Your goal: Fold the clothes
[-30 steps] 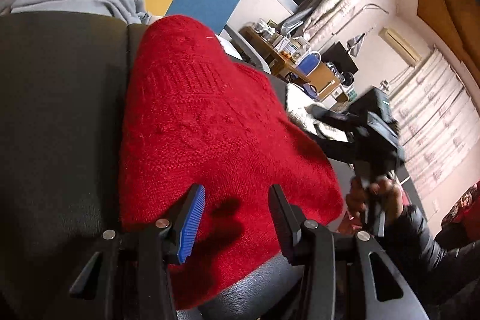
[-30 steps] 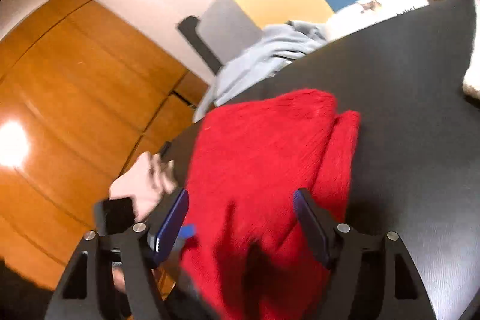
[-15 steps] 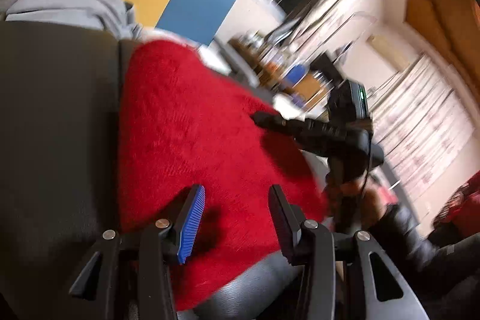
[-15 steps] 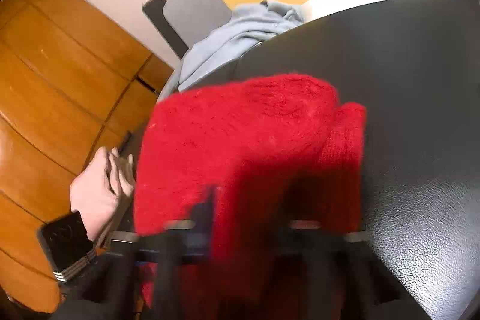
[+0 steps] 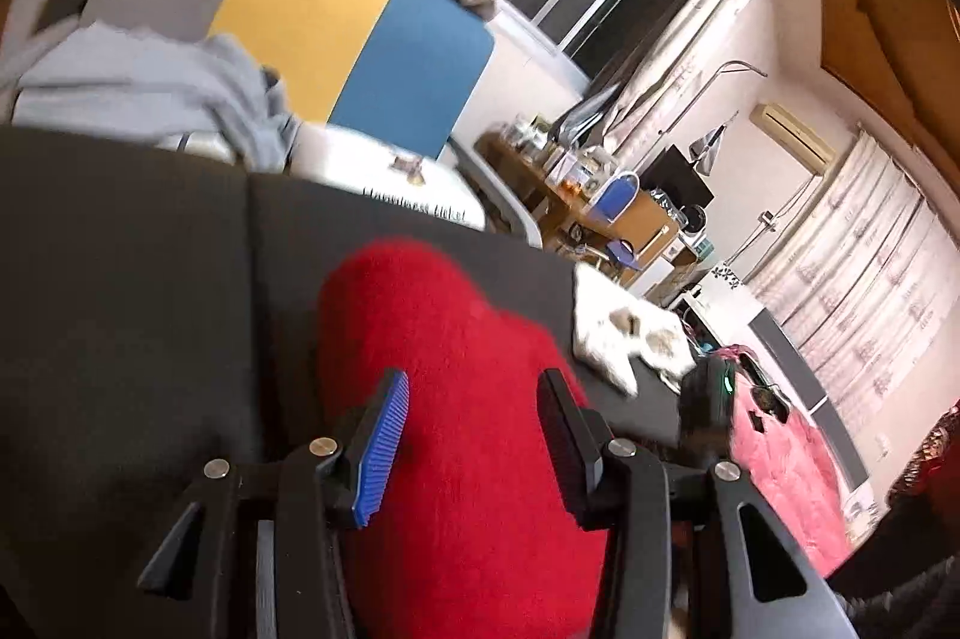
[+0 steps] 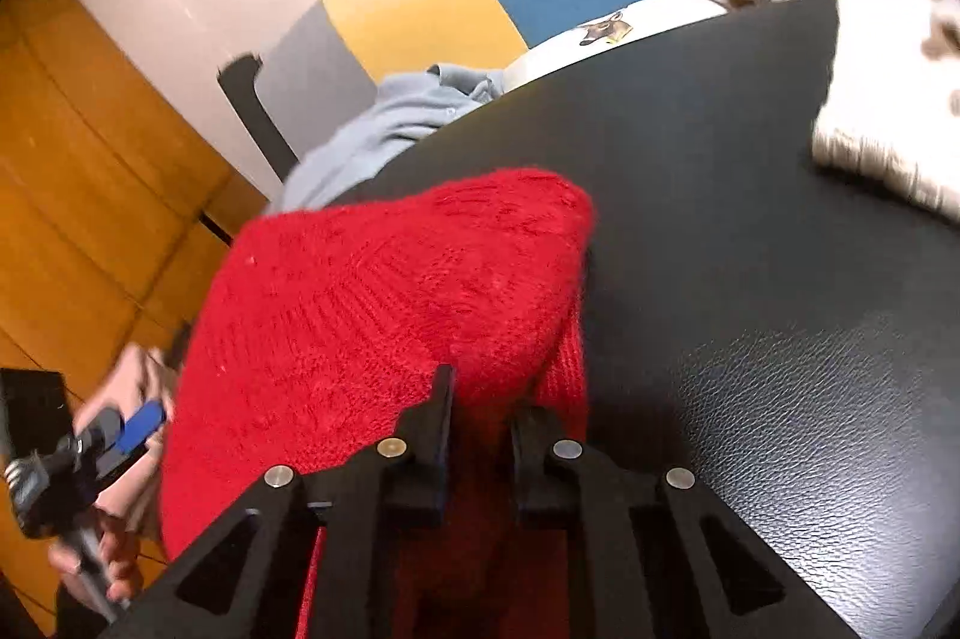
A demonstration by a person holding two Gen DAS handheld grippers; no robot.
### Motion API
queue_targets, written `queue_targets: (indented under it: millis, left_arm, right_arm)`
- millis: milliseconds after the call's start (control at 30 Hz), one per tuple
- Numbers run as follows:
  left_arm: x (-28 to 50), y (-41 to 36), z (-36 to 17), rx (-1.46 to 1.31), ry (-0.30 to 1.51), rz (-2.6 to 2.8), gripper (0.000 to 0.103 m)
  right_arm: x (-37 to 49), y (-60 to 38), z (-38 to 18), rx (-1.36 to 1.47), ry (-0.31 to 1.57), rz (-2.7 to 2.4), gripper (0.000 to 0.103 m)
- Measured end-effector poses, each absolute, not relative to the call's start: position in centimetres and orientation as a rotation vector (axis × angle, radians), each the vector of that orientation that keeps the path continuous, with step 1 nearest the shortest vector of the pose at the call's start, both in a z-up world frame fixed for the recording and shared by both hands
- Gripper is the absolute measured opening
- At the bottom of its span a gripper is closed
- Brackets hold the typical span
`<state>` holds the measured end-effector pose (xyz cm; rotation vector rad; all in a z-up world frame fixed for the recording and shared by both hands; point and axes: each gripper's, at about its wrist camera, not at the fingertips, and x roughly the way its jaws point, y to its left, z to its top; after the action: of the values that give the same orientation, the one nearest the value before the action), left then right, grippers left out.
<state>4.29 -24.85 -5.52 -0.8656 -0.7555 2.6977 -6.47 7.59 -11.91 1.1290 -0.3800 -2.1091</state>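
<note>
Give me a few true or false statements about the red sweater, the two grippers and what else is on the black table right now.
1. The right gripper is clamped on the red sweater. True.
2. The left gripper is shut. False: its jaws stand apart, over the sweater.
3. A white garment lies on the black table. True.
4. The grey-blue garment lies on top of the sweater. False: it sits behind, at the table's far edge.

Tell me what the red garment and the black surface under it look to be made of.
Red garment: knitted wool or acrylic yarn, matte and fuzzy; ribbed stitch rows show. Black surface: likely leather or faux leather, slightly glossy; a pebbled grain catches the light.
</note>
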Motion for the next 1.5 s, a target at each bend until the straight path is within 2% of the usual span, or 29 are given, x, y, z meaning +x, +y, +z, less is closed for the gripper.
queue_targets:
  millis: [133, 167, 233, 300, 400, 533, 633, 700, 767, 867, 933, 1200, 1333, 1433, 1500]
  left_arm:
    - [-0.5, -23.7, -6.6, -1.015, -0.652, 2.705, 0.045]
    - [-1.1, -23.3, -6.8, -1.038, -0.630, 2.704, 0.045]
    - [-1.8, -22.5, -6.9, -1.054, -0.563, 2.708, 0.045]
    - [-2.0, -22.1, -6.9, -1.061, -0.533, 2.711, 0.045]
    - [-2.3, -21.7, -6.8, -1.071, -0.495, 2.719, 0.045]
    - [-2.7, -21.2, -6.7, -1.085, -0.444, 2.728, 0.045]
    - [-3.2, -20.6, -6.5, -1.081, -0.380, 2.743, 0.045]
    - [-3.7, -19.8, -7.1, -1.124, -0.317, 2.722, 0.045]
    - [-4.2, -18.8, -8.4, -1.191, -0.240, 2.695, 0.049]
    - [-3.7, -17.8, -9.6, -1.183, -0.172, 2.739, 0.051]
    - [-3.6, -17.9, -9.8, -1.184, -0.209, 2.754, 0.051]
    - [-2.3, -19.7, -7.3, -1.085, -0.329, 2.781, 0.053]
    - [-1.6, -20.7, -4.6, -0.992, -0.298, 2.784, 0.050]
    - [-2.6, -20.2, -3.2, -0.950, -0.234, 2.747, 0.050]
    - [-4.7, -19.4, -3.8, -1.029, -0.158, 2.727, 0.050]
  right_arm:
    - [-6.7, 8.3, -11.9, 1.125, -0.382, -2.105, 0.017]
    - [-6.7, 8.5, -11.8, 1.127, -0.377, -2.103, 0.023]
    - [-6.8, 8.9, -11.8, 1.130, -0.362, -2.096, 0.026]
    - [-5.7, 9.4, -10.1, 1.070, -0.307, -2.100, 0.037]
    - [-3.9, 10.1, -7.2, 0.966, -0.216, -2.105, 0.037]
    - [1.2, 6.9, -4.1, 0.846, 0.049, -1.919, 0.037]
    - [4.6, 4.3, -5.8, 0.869, 0.358, -1.867, 0.037]
    - [5.2, 4.6, -7.9, 0.912, 0.463, -1.897, 0.035]
    - [4.5, 6.2, -10.2, 0.958, 0.477, -1.966, 0.035]
    - [3.0, 10.0, -11.9, 0.977, 0.223, -2.019, 0.035]
    - [2.8, 11.2, -12.5, 0.967, 0.115, -2.029, 0.035]
    - [2.8, 11.6, -12.8, 0.940, 0.071, -2.040, 0.037]
    - [3.2, 11.2, -12.4, 0.934, 0.082, -2.048, 0.042]
    - [3.8, 10.5, -12.2, 0.923, 0.113, -2.051, 0.061]
    - [4.3, 9.7, -12.3, 0.913, 0.155, -2.046, 0.081]
